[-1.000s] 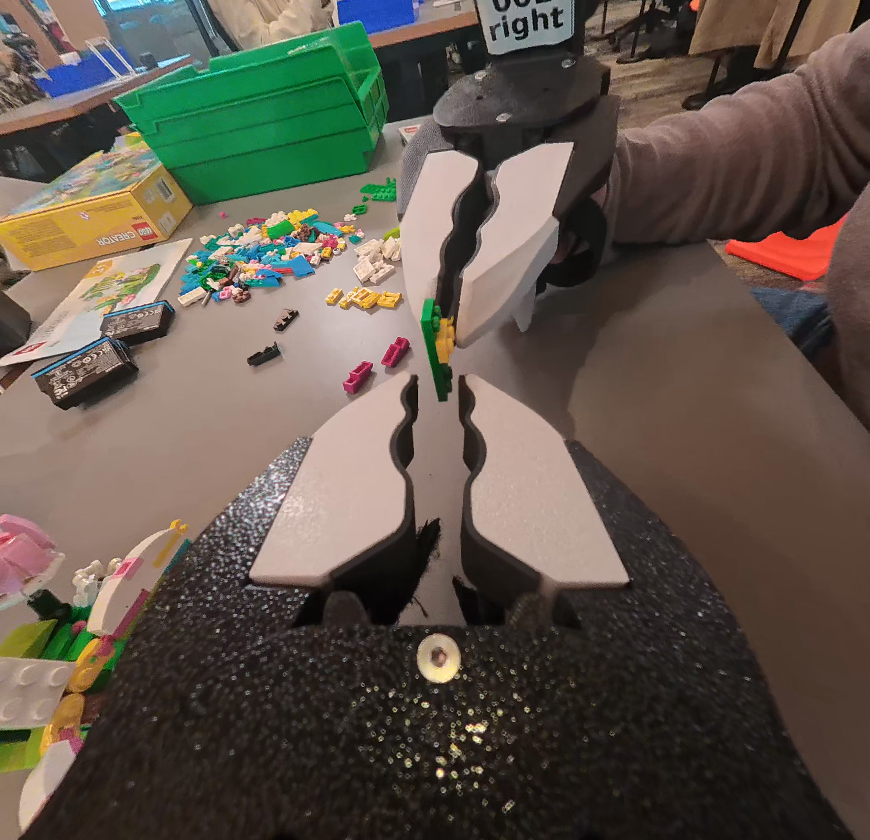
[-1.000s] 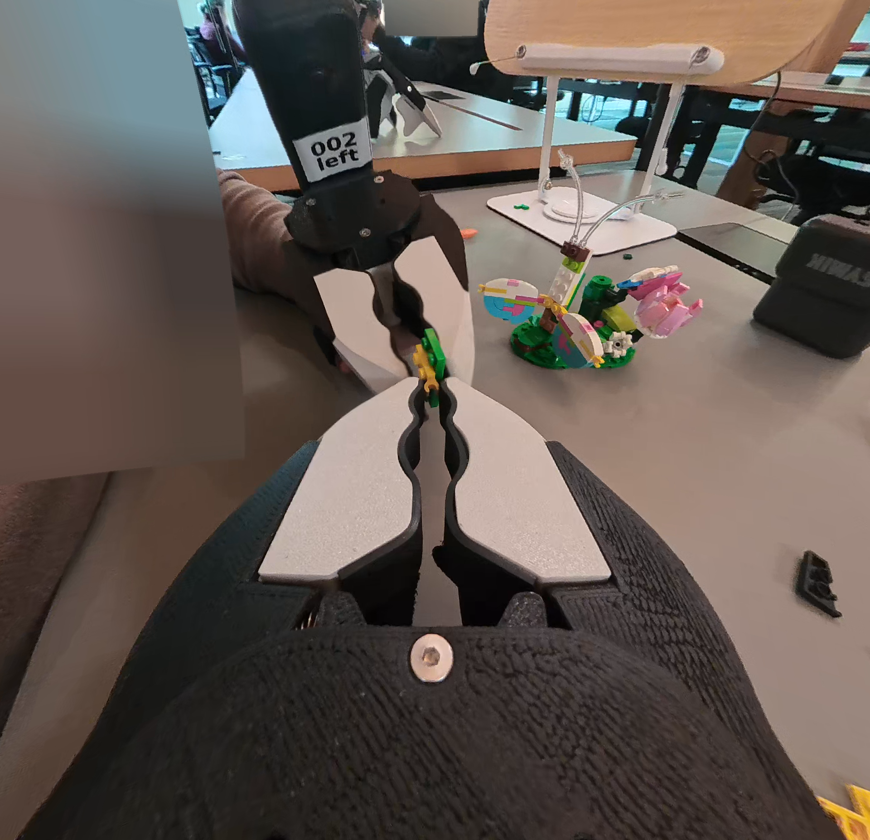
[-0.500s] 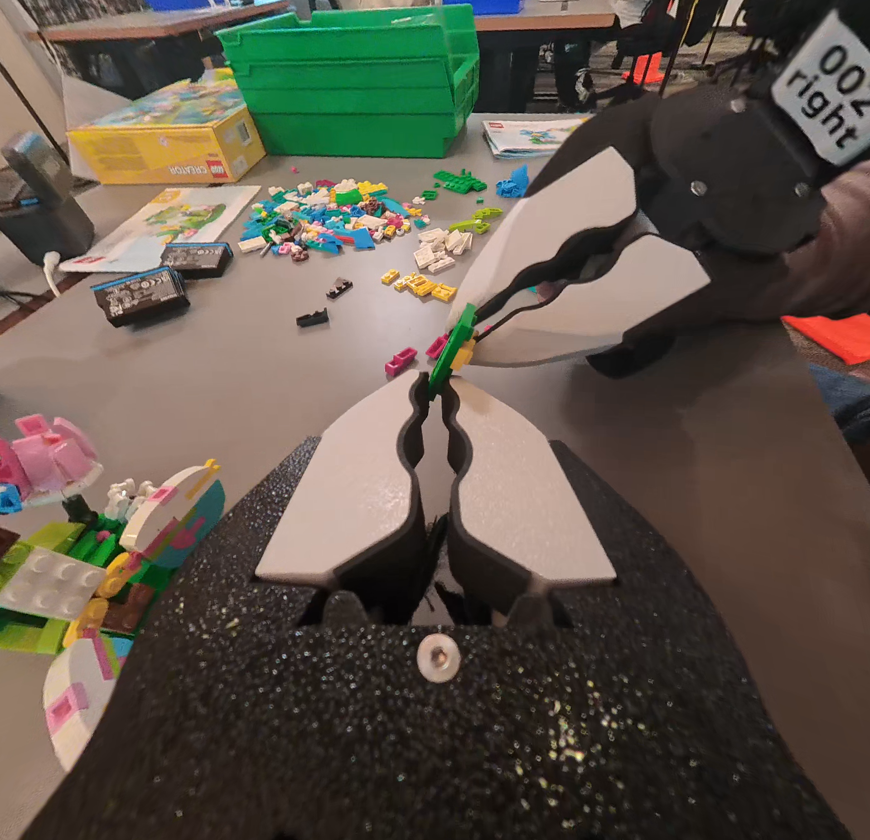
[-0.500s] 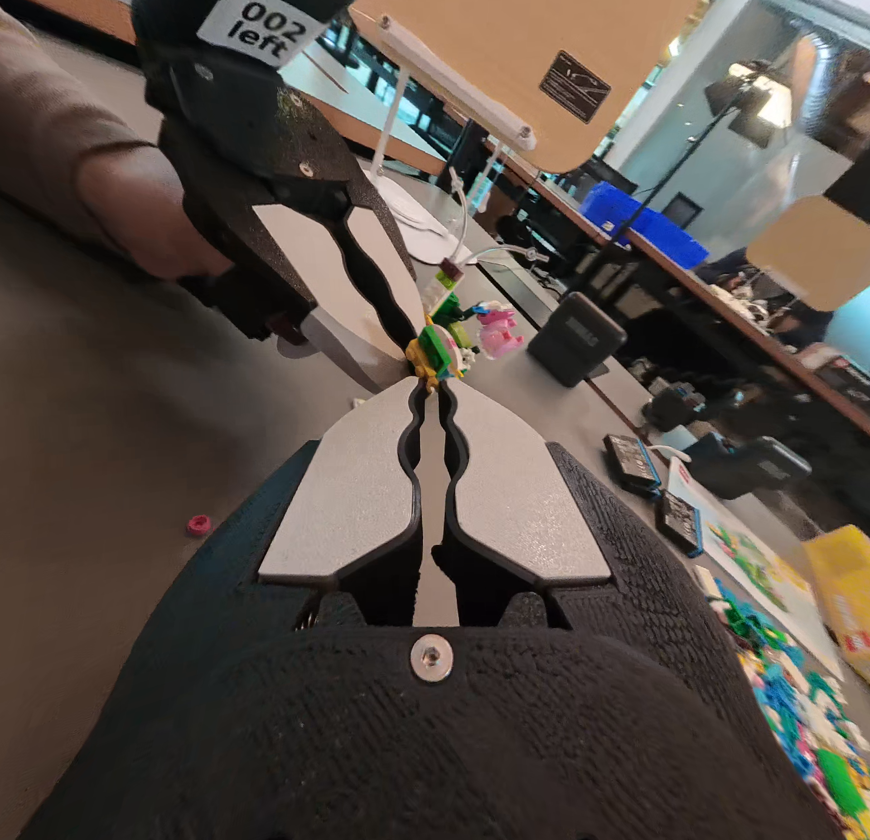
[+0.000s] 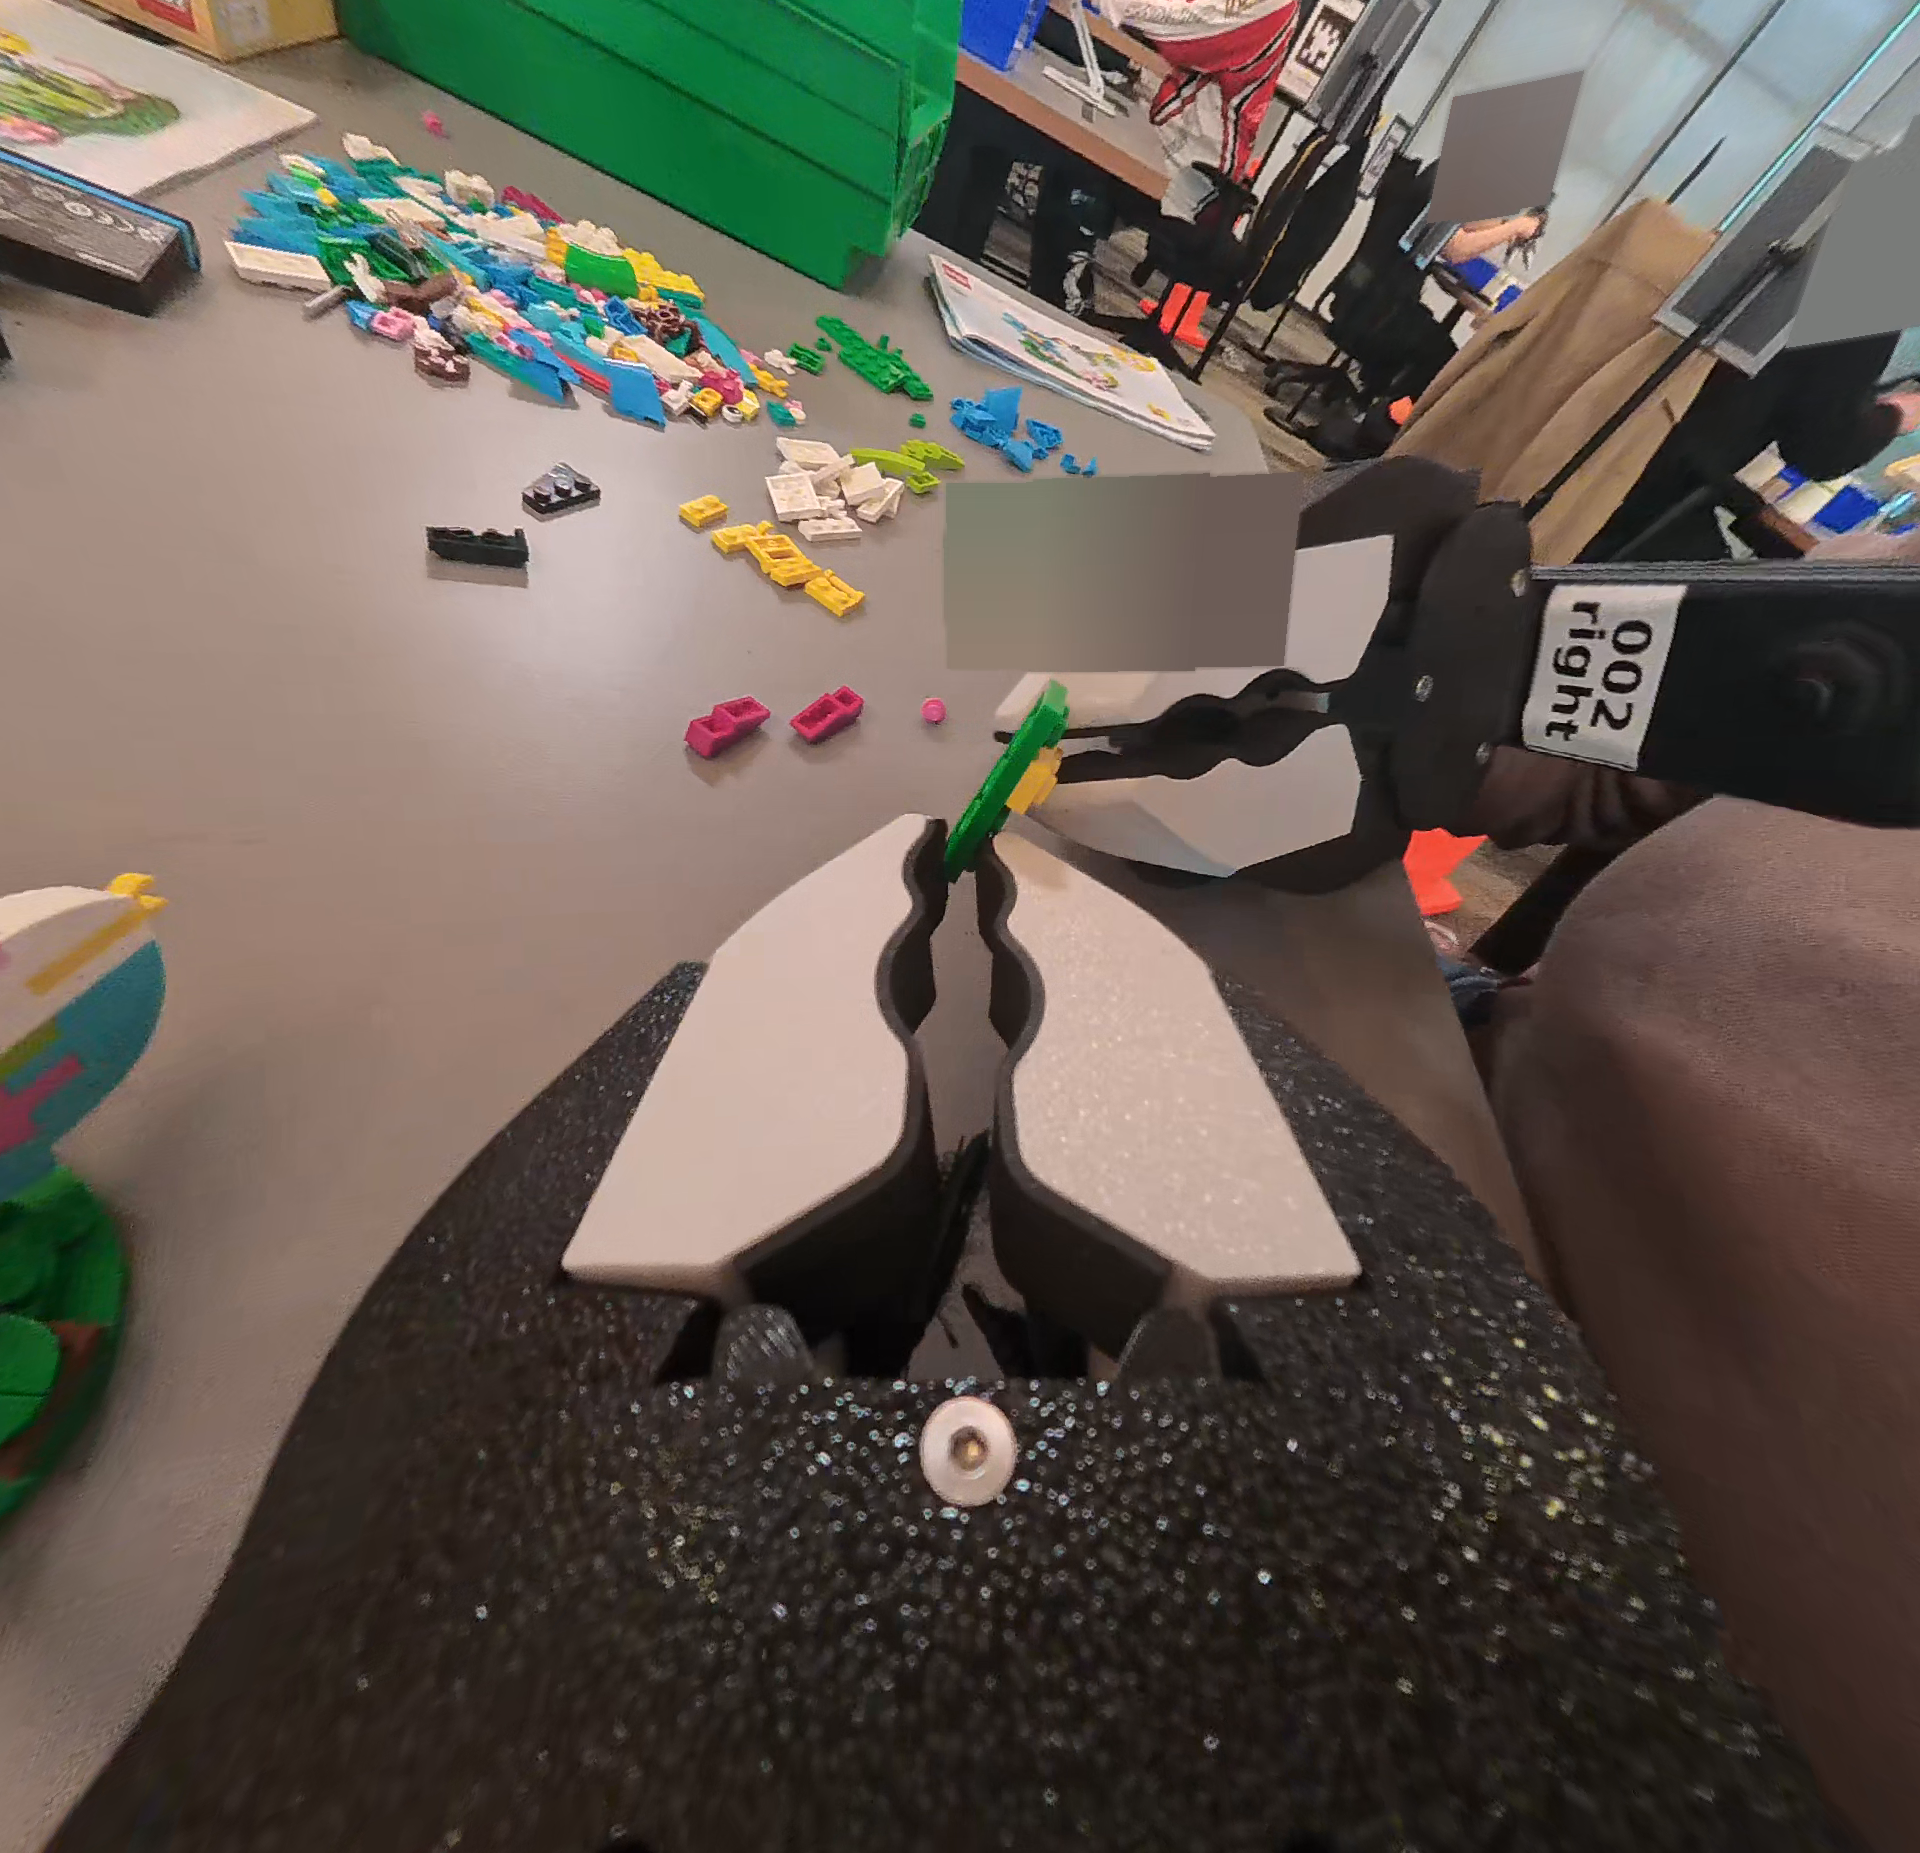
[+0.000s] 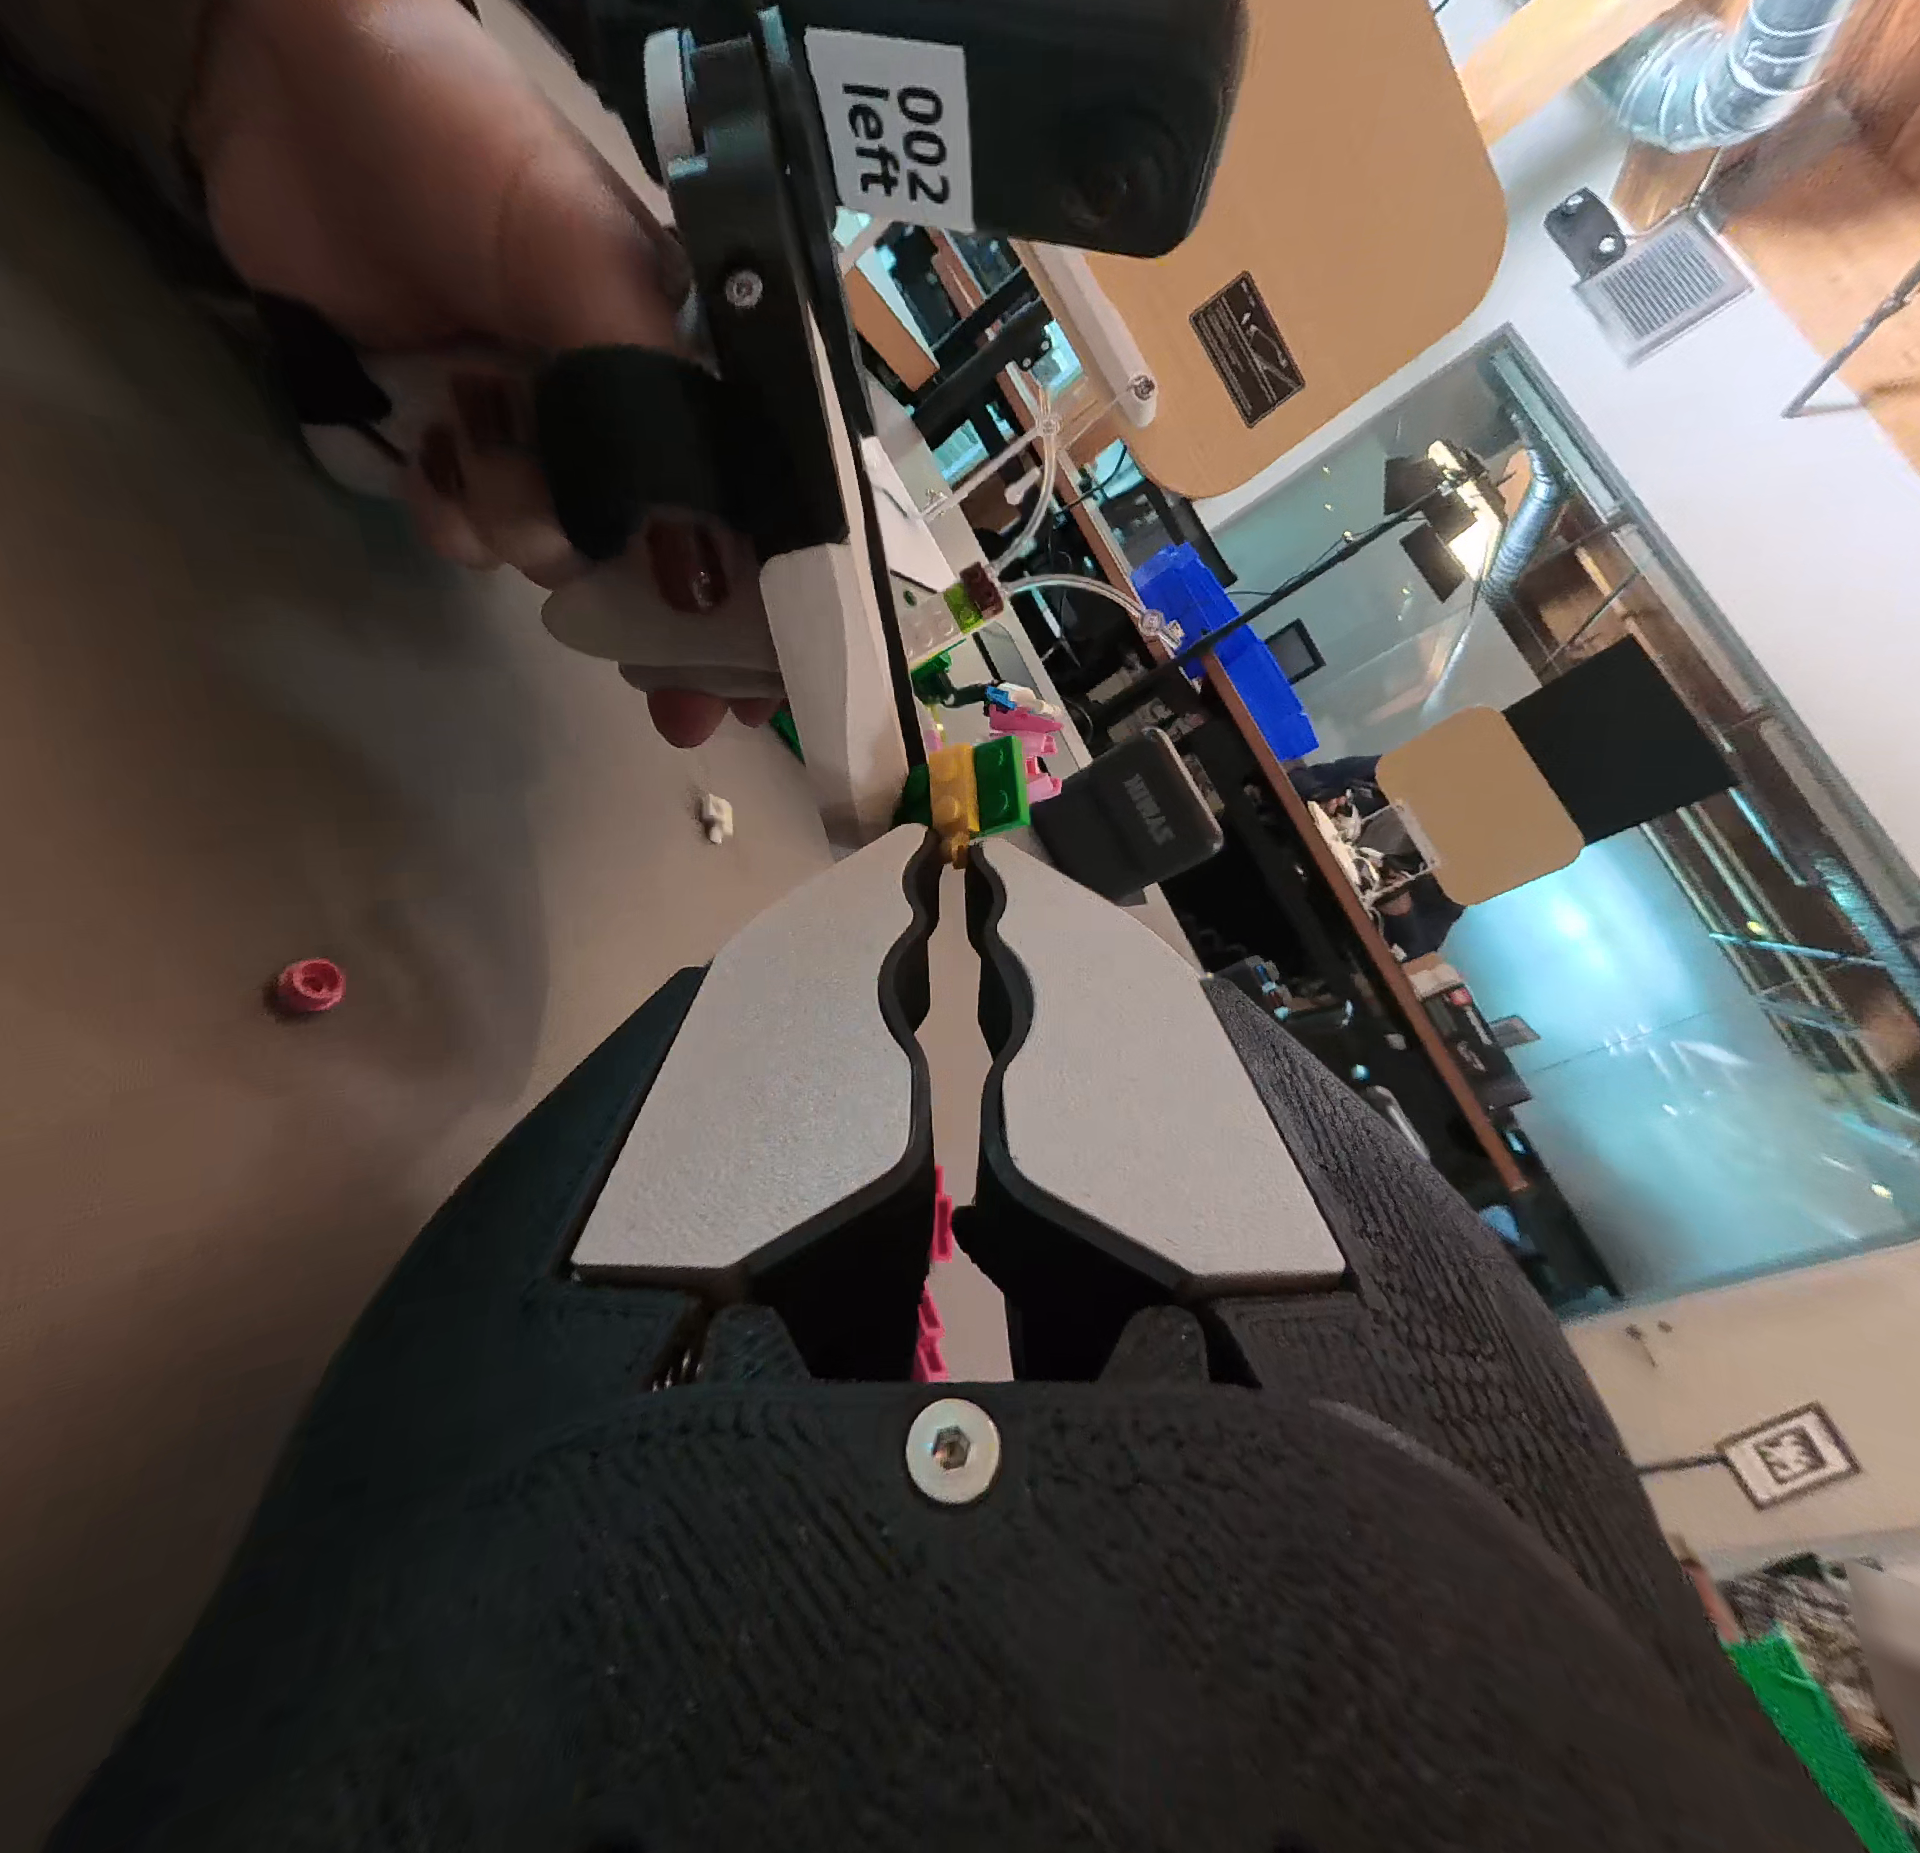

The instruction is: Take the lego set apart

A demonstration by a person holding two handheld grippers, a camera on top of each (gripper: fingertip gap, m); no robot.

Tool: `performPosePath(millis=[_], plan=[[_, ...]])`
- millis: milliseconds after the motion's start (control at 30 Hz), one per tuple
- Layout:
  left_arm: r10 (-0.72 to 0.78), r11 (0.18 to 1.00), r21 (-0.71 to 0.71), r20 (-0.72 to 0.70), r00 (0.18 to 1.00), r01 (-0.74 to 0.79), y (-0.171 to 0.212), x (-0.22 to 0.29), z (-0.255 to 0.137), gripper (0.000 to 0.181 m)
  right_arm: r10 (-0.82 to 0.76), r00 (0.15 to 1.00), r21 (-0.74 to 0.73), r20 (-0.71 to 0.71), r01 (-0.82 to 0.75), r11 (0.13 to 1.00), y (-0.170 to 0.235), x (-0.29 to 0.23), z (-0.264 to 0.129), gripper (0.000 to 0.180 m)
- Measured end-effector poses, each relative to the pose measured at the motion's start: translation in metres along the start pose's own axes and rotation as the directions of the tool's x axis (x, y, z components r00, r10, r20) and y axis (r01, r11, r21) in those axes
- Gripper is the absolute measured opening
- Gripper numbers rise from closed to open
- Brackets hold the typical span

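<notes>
Held in the air above the grey surface (image 5: 312,868), the left gripper (image 5: 964,853) is clamped on a flat green plastic plate (image 5: 1003,780), the right gripper (image 6: 951,853) on its small yellow brick (image 6: 953,801). Prying them apart is underway; next calls for twisting oppositely.

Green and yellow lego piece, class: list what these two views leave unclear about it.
- Left wrist view: the green plate shows edge-on; its lower end is hidden between the left gripper fingers.
- Right wrist view: the right gripper covers the yellow brick base; the background is blurred.
</notes>
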State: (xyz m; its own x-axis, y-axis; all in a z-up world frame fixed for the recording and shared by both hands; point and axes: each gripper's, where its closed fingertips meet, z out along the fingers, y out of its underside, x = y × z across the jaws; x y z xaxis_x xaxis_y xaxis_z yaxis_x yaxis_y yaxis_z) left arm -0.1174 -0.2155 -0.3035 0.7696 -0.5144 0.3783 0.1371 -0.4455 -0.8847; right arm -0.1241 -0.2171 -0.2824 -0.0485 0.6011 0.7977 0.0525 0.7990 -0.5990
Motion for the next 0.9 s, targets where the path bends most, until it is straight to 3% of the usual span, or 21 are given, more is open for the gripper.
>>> performPosePath(millis=[133, 233, 300, 400, 567, 667, 767, 833, 900], plan=[[0.053, 0.999, 0.001, 0.007, 0.999, -0.053, -0.001, 0.003, 0.0, 0.005, 0.048, 0.999, 0.049, 0.017, -0.048, 0.998, -0.003, 0.001, -0.003, 0.003], [0.137, 0.99, 0.015, 0.022, 0.99, -0.137, -0.005, 0.008, -0.001, 0.005, 0.312, 0.941, 0.091, 0.133, -0.325, 0.941, -0.007, 0.003, -0.005, 0.003], [0.148, 0.988, 0.032, 0.021, 0.989, -0.149, -0.008, 0.01, -0.001, 0.005, 0.401, 0.897, 0.11, 0.187, -0.425, 0.899, -0.011, 0.006, -0.007, 0.003], [0.1, 0.994, 0.045, 0.004, 0.995, -0.1, -0.007, 0.01, -0.001, 0.005, 0.344, 0.922, 0.124, 0.177, -0.368, 0.922, -0.011, 0.004, -0.008, 0.003], [-0.062, 0.997, 0.043, -0.061, 0.996, 0.065, -0.003, 0.008, 0.0, 0.005, -0.04, 0.999, 0.077, -0.004, 0.04, 0.996, -0.007, 0.002, -0.006, 0.002], [-0.097, 0.994, 0.045, -0.083, 0.992, 0.101, -0.004, 0.009, 0.0, 0.005, -0.103, 0.994, 0.072, -0.034, 0.105, 0.992, -0.007, 0.002, -0.007, 0.002], [-0.062, 0.997, 0.049, -0.093, 0.994, 0.067, -0.004, 0.012, -0.001, 0.005, 0.195, 0.975, 0.12, 0.106, -0.207, 0.971, -0.01, 0.003, -0.008, 0.003], [0.001, 0.997, 0.074, -0.124, 0.992, 0.008, -0.009, 0.02, -0.002, 0.005, 0.449, 0.853, 0.15, 0.265, -0.497, 0.855, -0.017, 0.006, -0.012, 0.003], [0.058, 0.995, 0.09, -0.144, 0.988, -0.046, -0.012, 0.028, -0.002, 0.005, 0.603, 0.686, 0.136, 0.407, -0.698, 0.703, -0.023, 0.009, -0.016, 0.003]])
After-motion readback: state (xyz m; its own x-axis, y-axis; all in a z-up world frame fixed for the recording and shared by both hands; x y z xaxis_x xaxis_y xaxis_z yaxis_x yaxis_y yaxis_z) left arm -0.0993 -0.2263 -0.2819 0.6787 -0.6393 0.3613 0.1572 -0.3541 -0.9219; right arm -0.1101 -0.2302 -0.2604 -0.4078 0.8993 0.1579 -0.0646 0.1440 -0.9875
